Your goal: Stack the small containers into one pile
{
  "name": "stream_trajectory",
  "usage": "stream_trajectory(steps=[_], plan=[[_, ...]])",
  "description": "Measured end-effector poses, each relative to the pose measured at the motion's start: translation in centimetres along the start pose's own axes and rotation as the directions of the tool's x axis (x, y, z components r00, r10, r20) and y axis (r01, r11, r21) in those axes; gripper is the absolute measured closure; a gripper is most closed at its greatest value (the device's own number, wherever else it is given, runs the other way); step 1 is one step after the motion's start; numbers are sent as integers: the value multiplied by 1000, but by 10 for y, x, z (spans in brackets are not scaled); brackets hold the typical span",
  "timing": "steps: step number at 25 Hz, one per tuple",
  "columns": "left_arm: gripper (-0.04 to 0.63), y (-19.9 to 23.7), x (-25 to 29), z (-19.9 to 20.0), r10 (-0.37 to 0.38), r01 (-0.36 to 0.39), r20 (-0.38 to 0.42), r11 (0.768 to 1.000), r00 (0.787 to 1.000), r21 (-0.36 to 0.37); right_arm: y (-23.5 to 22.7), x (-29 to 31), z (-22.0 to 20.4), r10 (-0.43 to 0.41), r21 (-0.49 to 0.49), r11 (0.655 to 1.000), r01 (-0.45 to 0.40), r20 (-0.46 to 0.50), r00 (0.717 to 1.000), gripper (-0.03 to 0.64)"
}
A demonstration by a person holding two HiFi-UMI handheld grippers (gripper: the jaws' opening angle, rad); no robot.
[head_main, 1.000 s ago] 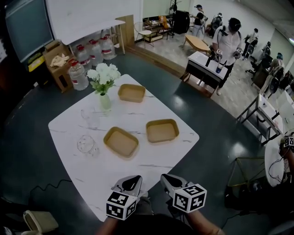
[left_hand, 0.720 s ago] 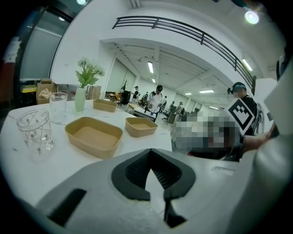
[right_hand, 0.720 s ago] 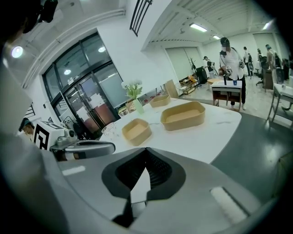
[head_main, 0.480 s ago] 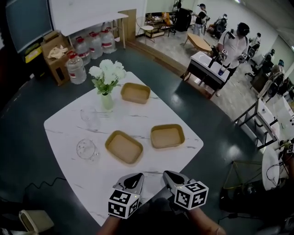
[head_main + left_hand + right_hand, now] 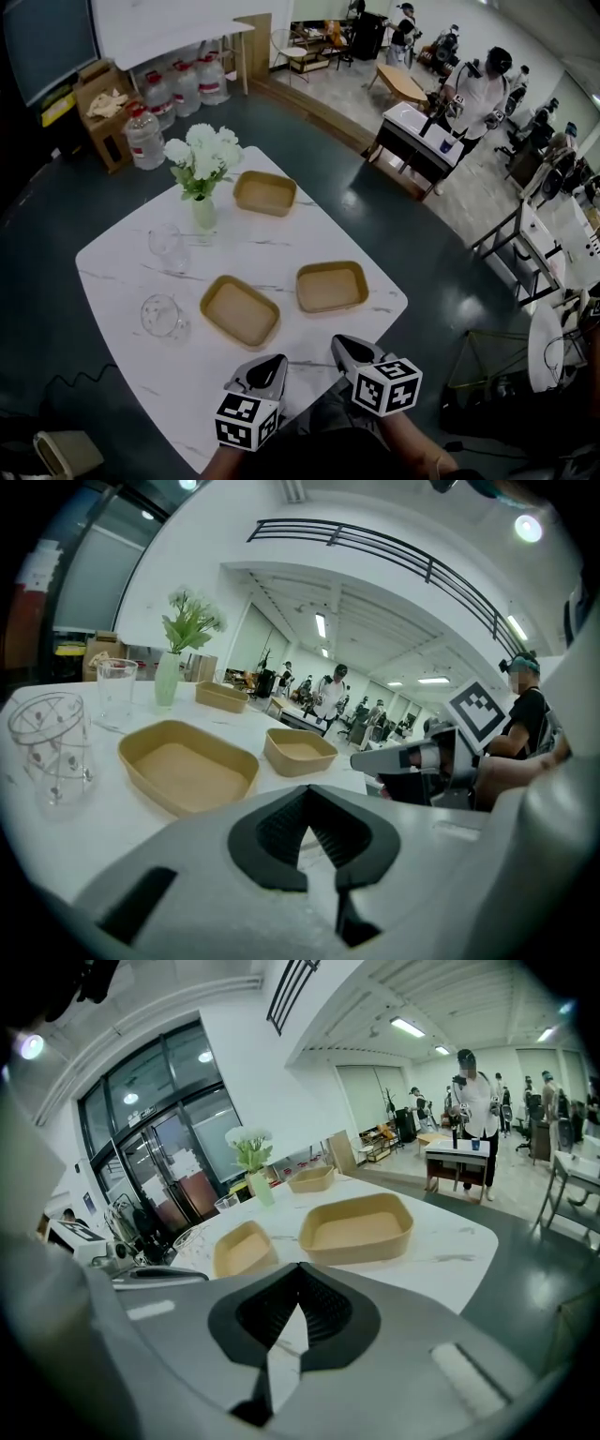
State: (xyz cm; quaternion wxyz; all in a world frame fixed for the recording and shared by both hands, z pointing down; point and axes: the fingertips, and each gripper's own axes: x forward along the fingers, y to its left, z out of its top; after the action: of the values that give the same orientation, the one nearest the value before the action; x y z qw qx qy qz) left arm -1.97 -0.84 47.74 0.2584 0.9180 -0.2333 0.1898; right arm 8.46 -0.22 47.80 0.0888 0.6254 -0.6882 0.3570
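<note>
Three tan small containers lie apart on the white table (image 5: 122, 272): one near the left gripper (image 5: 240, 310) (image 5: 187, 766), one at the right (image 5: 331, 286) (image 5: 357, 1227), and one far back by the vase (image 5: 267, 192) (image 5: 222, 696). My left gripper (image 5: 273, 364) (image 5: 307, 789) is shut and empty over the table's near edge, just short of the near container. Beside it, my right gripper (image 5: 342, 346) (image 5: 300, 1267) is also shut and empty, a little short of the right-hand container.
A vase of white flowers (image 5: 202, 169) stands at the back left. Two clear glasses (image 5: 167, 246) (image 5: 161, 316) stand on the table's left side. Water bottles (image 5: 141, 136) and a cardboard box sit on the floor beyond. People stand at desks far right.
Both grippers have moved forward over the table's near edge, closer to the two near containers. Their jaws stayed shut. The containers have not moved.
</note>
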Motion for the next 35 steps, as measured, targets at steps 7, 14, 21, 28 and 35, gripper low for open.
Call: stream_trajectory(steps=[7, 14, 21, 28, 35], plan=[[598, 11, 33, 17, 64, -64, 8, 998, 998, -20, -38, 16, 21, 2, -21, 1000, -2, -18, 1000, 621], [598, 3, 73, 36, 132, -132, -1, 991, 991, -5, -80, 20, 49, 24, -26, 999, -25, -15, 1000, 621], [586, 15, 101, 53, 218, -218, -4, 976, 976, -6, -116, 29, 70, 27, -33, 999, -27, -22, 999, 620], [531, 32, 117, 62, 325, -325, -5, 946, 946, 1, -143, 43, 77, 15, -19, 1000, -16, -46, 999, 615], [491, 45, 130, 63, 392, -392, -17, 919, 920, -33, -154, 63, 75, 59, -13, 998, -60, -99, 993, 573]])
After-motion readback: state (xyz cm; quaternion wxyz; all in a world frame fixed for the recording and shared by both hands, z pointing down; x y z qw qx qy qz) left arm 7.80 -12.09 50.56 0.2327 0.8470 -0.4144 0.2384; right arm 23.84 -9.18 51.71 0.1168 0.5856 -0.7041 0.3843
